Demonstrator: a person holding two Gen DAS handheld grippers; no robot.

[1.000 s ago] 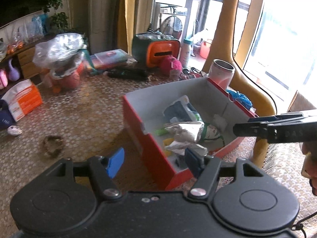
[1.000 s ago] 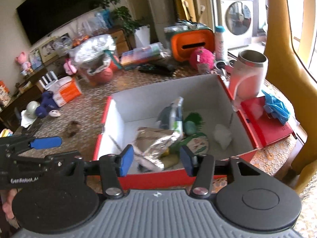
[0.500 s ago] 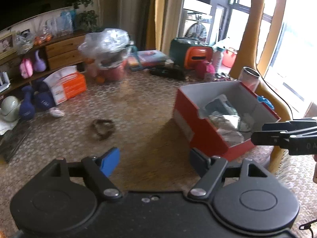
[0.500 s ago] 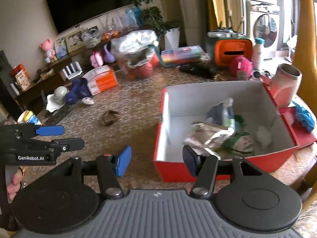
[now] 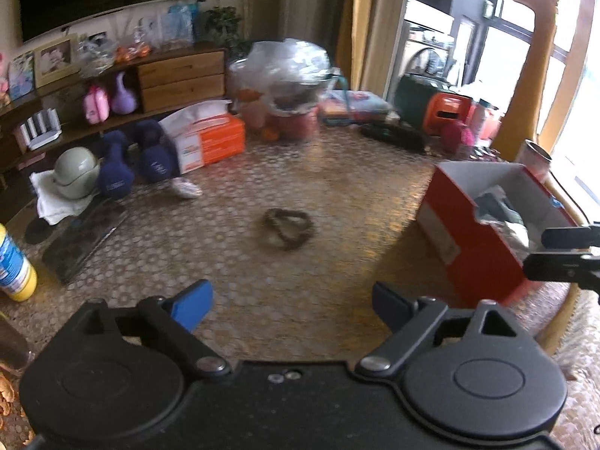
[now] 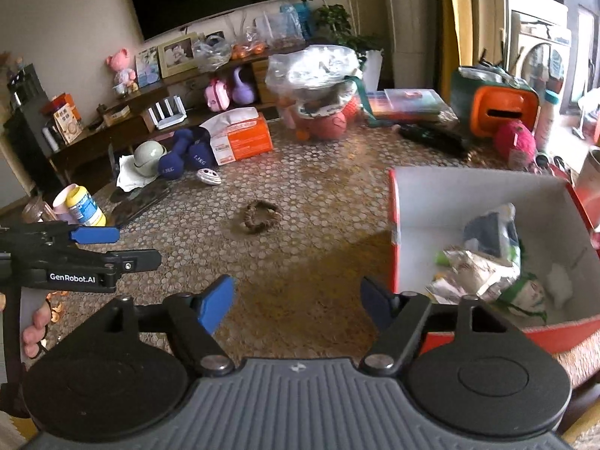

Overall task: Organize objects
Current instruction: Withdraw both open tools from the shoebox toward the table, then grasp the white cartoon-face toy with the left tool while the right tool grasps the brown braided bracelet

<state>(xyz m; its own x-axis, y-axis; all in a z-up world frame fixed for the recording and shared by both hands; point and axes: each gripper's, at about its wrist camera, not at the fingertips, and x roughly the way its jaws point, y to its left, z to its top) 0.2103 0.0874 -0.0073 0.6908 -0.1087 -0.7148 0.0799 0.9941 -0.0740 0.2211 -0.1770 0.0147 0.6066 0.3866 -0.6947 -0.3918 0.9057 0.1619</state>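
The left wrist view is smeared by motion: the brown ring [image 5: 288, 228] in the middle of the table [image 5: 337, 195] is too soft to tell what it is made of. The red box [image 5: 483, 240] near the table's right edge is partly hidden there by the right gripper [image 5: 562, 253], which the picture's right edge cuts off. In the right wrist view the box's right corner runs out of frame, and the wrappers [image 6: 483, 266] inside cannot be read.

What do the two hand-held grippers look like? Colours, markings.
Both are matte black with two round hubs. The left hand-held gripper has one bright blue finger pad and one dark navy; its side reads "GenRobot.AI" in white. The right hand-held gripper has the same pads and a ribbed grey top plate.
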